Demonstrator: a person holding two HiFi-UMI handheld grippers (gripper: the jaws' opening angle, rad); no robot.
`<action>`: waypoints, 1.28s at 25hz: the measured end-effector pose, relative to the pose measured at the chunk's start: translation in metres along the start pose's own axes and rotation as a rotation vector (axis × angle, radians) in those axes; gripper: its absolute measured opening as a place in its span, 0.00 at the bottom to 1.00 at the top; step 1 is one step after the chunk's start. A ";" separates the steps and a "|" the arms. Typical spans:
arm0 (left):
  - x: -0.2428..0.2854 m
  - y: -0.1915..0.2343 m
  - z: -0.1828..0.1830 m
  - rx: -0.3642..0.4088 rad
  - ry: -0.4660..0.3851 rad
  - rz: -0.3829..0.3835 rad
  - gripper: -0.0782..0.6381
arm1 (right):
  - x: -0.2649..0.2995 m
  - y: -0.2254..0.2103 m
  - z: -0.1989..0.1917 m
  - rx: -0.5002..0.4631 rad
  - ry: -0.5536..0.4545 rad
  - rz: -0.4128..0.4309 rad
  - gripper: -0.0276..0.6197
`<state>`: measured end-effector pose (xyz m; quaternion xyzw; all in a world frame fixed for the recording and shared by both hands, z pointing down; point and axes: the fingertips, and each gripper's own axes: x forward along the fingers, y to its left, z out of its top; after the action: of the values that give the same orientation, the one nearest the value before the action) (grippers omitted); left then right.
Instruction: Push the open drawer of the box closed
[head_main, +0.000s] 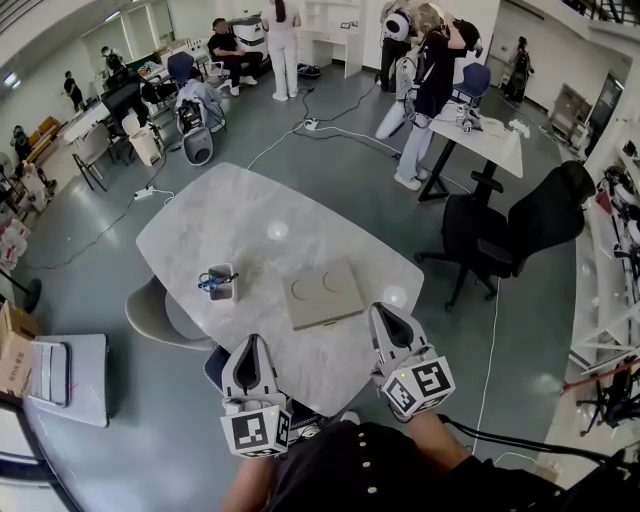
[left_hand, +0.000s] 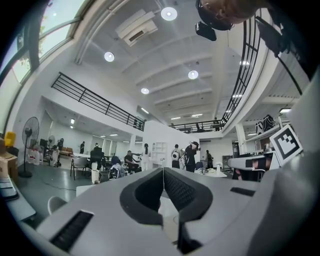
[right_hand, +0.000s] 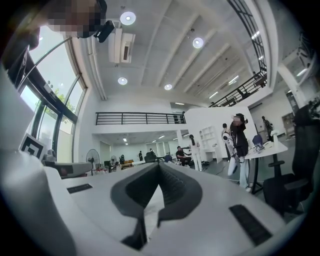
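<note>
A flat beige box (head_main: 323, 293) with two round dents in its top lies on the white marble table (head_main: 260, 225), near the front edge. I cannot make out a drawer on it from here. My left gripper (head_main: 250, 343) hovers at the table's near edge, left of and nearer than the box, jaws shut on nothing. My right gripper (head_main: 381, 311) is just right of the box's near corner, also shut and empty. Both gripper views look up across the hall. In them the left gripper (left_hand: 163, 170) and right gripper (right_hand: 160, 165) show their tips pressed together, and the box is hidden.
A small grey holder (head_main: 220, 283) with blue items stands on the table left of the box. A pale chair (head_main: 150, 310) is tucked in at the table's left, and a black office chair (head_main: 510, 230) stands to the right. Several people stand and sit further back.
</note>
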<state>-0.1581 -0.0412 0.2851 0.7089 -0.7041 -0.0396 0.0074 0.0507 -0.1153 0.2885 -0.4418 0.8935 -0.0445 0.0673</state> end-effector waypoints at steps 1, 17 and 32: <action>0.000 0.001 -0.001 0.000 0.000 0.002 0.13 | 0.001 0.001 0.000 0.001 0.002 0.002 0.04; 0.003 0.003 -0.004 0.007 0.003 0.012 0.13 | 0.006 0.006 -0.008 0.011 0.018 0.020 0.04; 0.004 0.005 -0.004 0.006 0.008 0.008 0.13 | 0.014 0.012 -0.011 0.012 0.030 0.041 0.04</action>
<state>-0.1630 -0.0458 0.2895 0.7064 -0.7070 -0.0347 0.0081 0.0309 -0.1192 0.2963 -0.4224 0.9029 -0.0551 0.0576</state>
